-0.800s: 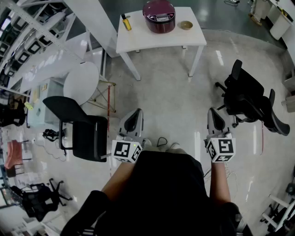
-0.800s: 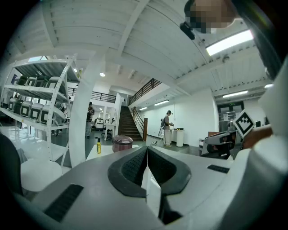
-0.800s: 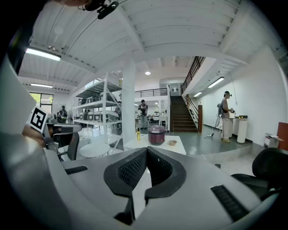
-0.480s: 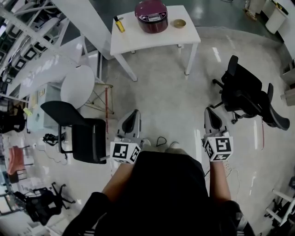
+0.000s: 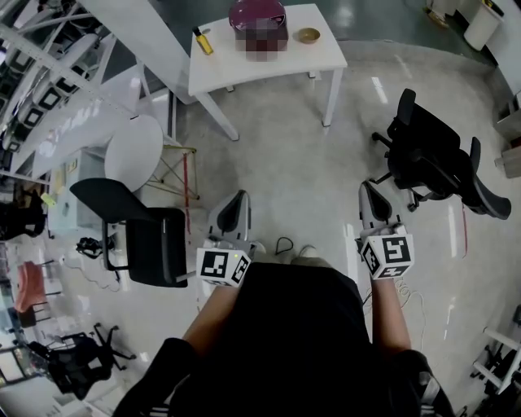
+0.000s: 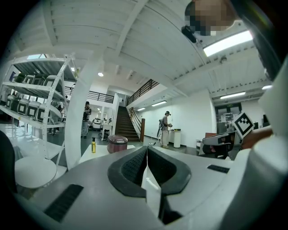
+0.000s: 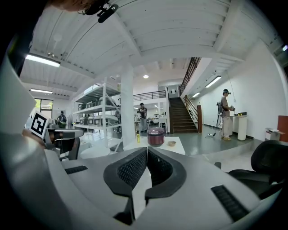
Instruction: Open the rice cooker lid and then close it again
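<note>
Dark red round rice cooker (image 5: 254,11) sits on a white rectangular tabletop (image 5: 269,67) at the far top of the head view, near the tabletop's back edge, about mid-width. Lid looks down in both gripper views; front panel not readable. A yellow bottle with a dark cap (image 5: 202,41) lies on the same tabletop to the cooker's left, apart from it. A small tan round bowl (image 5: 307,35) sits just right of the cooker, not touching.

Both grippers are well apart from the tabletop, low in the head view, close to the person's body, over the pale glossy floor (image 5: 285,171). The left hand-held gripper (image 5: 239,202) is clenched: its dark ribbed pads meet, nothing between them. The right hand-held gripper (image 5: 369,195) is also clenched and empty. Both point roughly toward the tabletop.

A black chair with metal legs (image 5: 134,228) stands just left of the left gripper. A black swivel office chair (image 5: 431,163) stands to the right of the right gripper. A small white round side table (image 5: 137,151) stands between the black chair and the tabletop, at left.
</note>
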`<action>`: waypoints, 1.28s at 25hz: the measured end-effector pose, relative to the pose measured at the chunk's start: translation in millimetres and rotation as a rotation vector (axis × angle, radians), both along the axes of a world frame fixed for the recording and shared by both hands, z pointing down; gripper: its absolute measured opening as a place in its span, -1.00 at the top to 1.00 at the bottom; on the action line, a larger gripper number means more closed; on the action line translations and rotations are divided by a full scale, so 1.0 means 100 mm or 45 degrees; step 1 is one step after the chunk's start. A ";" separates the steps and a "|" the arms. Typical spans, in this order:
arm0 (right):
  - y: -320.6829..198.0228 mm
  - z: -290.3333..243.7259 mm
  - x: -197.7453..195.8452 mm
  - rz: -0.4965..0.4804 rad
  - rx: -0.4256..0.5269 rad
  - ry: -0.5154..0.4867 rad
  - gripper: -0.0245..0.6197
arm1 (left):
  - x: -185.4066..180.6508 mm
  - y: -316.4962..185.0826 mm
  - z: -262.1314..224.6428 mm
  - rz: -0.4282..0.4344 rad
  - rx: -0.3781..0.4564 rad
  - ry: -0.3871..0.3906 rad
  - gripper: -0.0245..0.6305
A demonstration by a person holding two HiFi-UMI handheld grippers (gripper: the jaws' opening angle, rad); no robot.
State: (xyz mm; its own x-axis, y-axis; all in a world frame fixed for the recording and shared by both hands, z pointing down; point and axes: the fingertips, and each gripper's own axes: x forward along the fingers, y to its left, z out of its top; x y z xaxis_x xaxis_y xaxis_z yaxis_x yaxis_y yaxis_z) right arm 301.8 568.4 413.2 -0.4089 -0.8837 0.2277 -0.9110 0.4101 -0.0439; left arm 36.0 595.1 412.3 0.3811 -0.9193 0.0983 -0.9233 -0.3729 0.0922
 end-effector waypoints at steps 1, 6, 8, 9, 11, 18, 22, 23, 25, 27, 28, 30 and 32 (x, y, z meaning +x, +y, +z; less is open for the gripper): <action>0.02 0.01 0.01 0.008 -0.002 0.003 0.92 | 0.00 0.02 0.01 -0.004 -0.001 0.002 0.91; 0.09 0.03 0.07 0.002 -0.005 -0.017 0.92 | -0.02 0.09 0.02 -0.004 0.001 0.022 0.91; 0.12 0.02 0.09 -0.010 -0.004 -0.017 0.92 | -0.03 0.11 0.02 -0.004 -0.001 0.028 0.91; 0.13 0.03 0.10 -0.015 -0.007 -0.018 0.92 | -0.03 0.12 0.02 -0.004 0.001 0.032 0.91; 0.16 0.06 0.13 -0.029 -0.019 -0.019 0.91 | -0.03 0.15 0.03 -0.003 0.007 0.045 0.88; 0.22 0.17 0.14 -0.074 -0.059 -0.027 0.21 | -0.08 0.22 0.20 -0.003 -0.071 0.078 0.28; 0.23 0.21 0.10 -0.085 -0.077 -0.022 0.19 | -0.11 0.28 0.25 -0.008 -0.094 0.072 0.21; 0.23 0.21 0.09 -0.086 -0.078 -0.028 0.19 | -0.12 0.29 0.26 -0.011 -0.097 0.072 0.21; 0.23 0.22 0.08 -0.090 -0.078 -0.037 0.19 | -0.13 0.30 0.27 -0.017 -0.098 0.069 0.21; 0.23 0.23 0.07 -0.098 -0.079 -0.041 0.19 | -0.11 0.29 0.27 -0.020 -0.097 0.062 0.21; 0.23 0.23 0.07 -0.103 -0.079 -0.043 0.19 | -0.10 0.29 0.26 -0.020 -0.095 0.057 0.21; 0.23 0.24 0.07 -0.114 -0.081 -0.050 0.19 | -0.07 0.29 0.26 -0.019 -0.094 0.053 0.21; 0.25 0.27 0.07 -0.133 -0.090 -0.051 0.19 | -0.04 0.29 0.26 -0.022 -0.098 0.053 0.21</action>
State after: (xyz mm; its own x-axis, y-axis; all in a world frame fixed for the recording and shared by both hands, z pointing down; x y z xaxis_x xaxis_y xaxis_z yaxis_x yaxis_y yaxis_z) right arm 308.8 593.0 439.7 -0.5077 -0.8183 0.2694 -0.8605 0.4971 -0.1118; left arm 32.2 624.0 438.6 0.3706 -0.9161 0.1530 -0.9242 -0.3474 0.1587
